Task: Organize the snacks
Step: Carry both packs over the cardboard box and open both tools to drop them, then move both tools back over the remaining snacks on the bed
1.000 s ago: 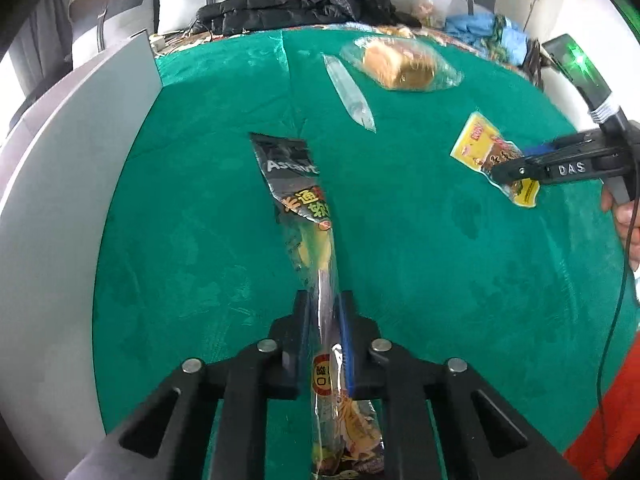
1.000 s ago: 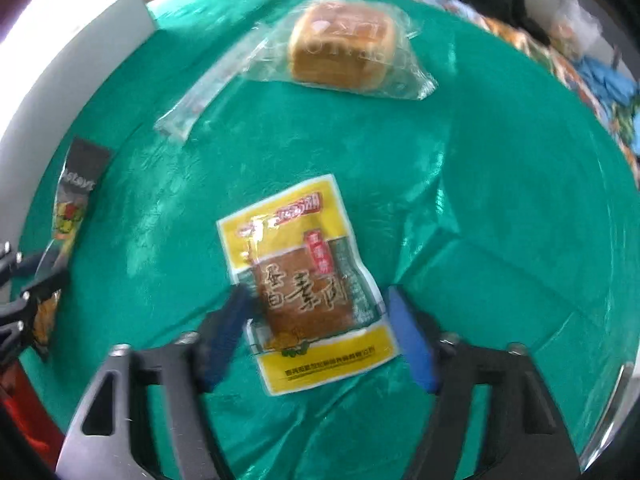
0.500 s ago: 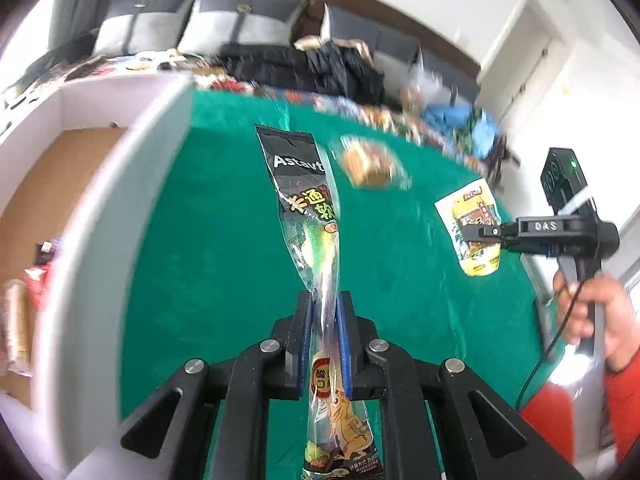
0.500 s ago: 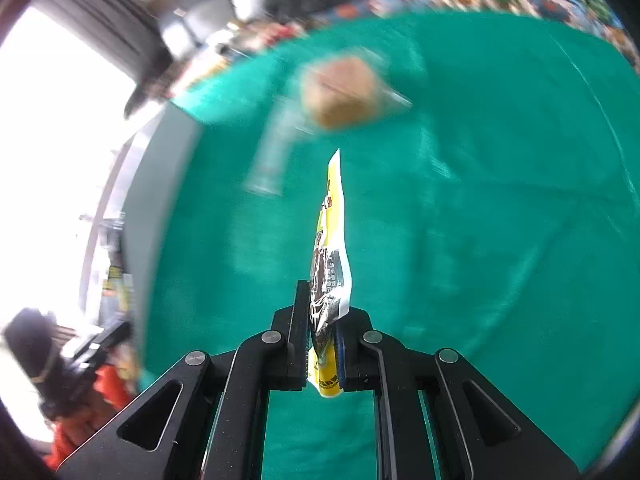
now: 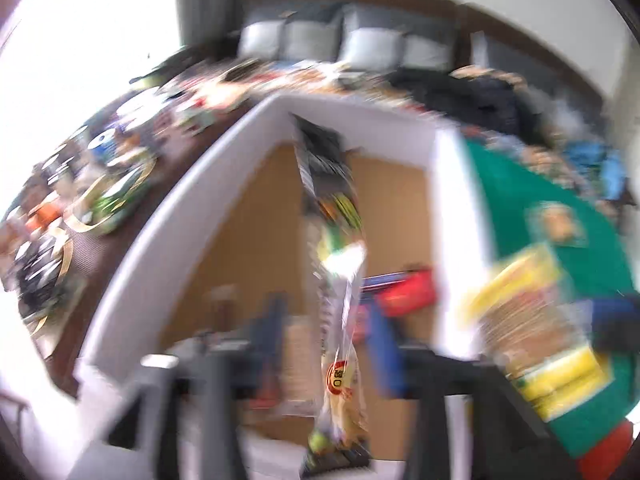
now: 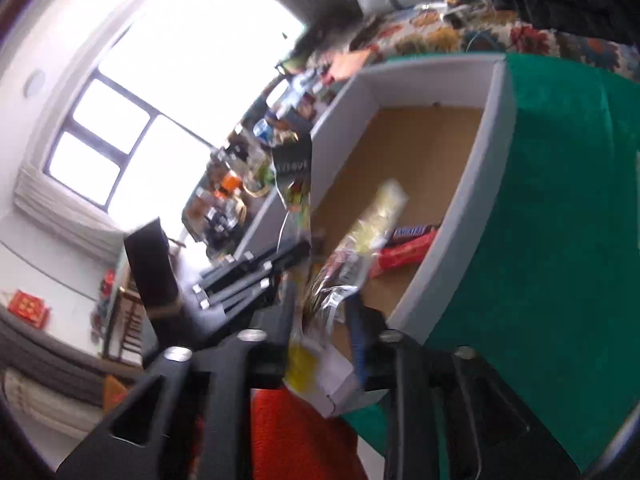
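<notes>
Both views are blurred by motion. My left gripper (image 5: 328,332) stands open over the white cardboard box (image 5: 160,216); the long black snack packet (image 5: 336,240) hangs loose between its spread fingers. My right gripper (image 6: 324,320) is also open above the box's near end (image 6: 452,248), and the yellow tofu packet (image 6: 372,224) lies loose ahead of its fingers. The yellow packet also shows at the right of the left wrist view (image 5: 532,320). The left gripper shows in the right wrist view (image 6: 256,276).
The box holds a red packet (image 6: 404,252) and a dark bar (image 6: 412,232) on its brown floor. Green tablecloth (image 6: 560,240) spreads right of the box. A bread packet (image 5: 558,224) lies on the cloth. A cluttered side table (image 5: 92,184) stands left of the box.
Both grippers swung from the green cloth to over the box. Both jaws have opened, and the black packet and the yellow packet are let go.
</notes>
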### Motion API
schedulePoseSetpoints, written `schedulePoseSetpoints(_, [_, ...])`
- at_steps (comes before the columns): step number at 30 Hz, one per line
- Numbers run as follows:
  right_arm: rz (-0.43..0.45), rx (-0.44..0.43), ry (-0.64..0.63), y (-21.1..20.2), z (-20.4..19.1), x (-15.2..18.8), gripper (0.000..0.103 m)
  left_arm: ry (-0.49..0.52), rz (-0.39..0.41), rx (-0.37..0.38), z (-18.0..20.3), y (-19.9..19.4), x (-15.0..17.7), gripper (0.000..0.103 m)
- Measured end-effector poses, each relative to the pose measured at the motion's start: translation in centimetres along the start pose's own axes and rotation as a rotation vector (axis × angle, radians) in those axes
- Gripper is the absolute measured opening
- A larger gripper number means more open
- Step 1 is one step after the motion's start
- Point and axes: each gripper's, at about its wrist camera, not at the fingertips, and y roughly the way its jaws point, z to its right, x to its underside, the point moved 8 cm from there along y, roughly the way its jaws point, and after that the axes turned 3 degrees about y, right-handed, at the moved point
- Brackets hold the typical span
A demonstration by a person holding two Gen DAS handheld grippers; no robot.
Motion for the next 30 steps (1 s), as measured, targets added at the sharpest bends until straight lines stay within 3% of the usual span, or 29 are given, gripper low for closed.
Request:
schedulePoseSetpoints(1, [-0.020, 0.035, -0.006, 1.1, 0.3, 0.4, 0.066, -0.019, 0.003, -0.056, -1.4, 0.4, 0.3, 0.079])
schedulePoseSetpoints(3, [-0.005, 0.110, -0.005, 1.2, 2.1, 1.4, 0.066, -0.050, 0.024, -0.095, -3.1, -0.1, 1.0, 0.080])
schedulePoseSetpoints(5, [0.030, 0.157, -0.014, -0.7, 4.7, 2.2, 0.069, -0.099, 0.050, -0.056, -3.4, -0.9, 1.9, 0.081])
schedulePoseSetpoints(7, [0.082, 0.269, -0.022, -3.2, 9.1, 2.9, 0.070, -0.112, 0.073, -0.014, -2.5, -1.8, 2.9, 0.081])
schedulePoseSetpoints(10, [0.169, 0.587, -0.032, -8.2, 18.5, 6.0, 0.070, -0.085, 0.105, 0.089, 1.7, -3.1, 4.0, 0.081])
schedulePoseSetpoints(13, [0.206, 0.821, 0.011, -13.1, 27.5, 10.6, 0.070, -0.030, 0.123, 0.232, 7.8, -4.5, 4.7, 0.086])
schedulePoseSetpoints(16, [0.241, 0.947, 0.087, -17.6, 33.4, 14.8, 0.070, 0.042, 0.117, 0.358, 15.3, -4.9, 5.5, 0.098])
schedulePoseSetpoints(19, [0.293, 1.020, 0.163, -21.7, 37.3, 17.5, 0.070, 0.096, 0.057, 0.439, 22.2, -3.5, 6.8, 0.102])
schedulePoseSetpoints(23, [0.299, 1.074, 0.223, -24.8, 40.7, 17.9, 0.073, 0.220, -0.012, 0.401, 30.0, 1.0, 9.3, 0.102])
schedulePoseSetpoints(30, [0.401, 1.047, 0.265, -25.9, 41.9, 16.9, 0.086, 0.238, -0.065, 0.309, 34.3, 7.4, 9.5, 0.102])
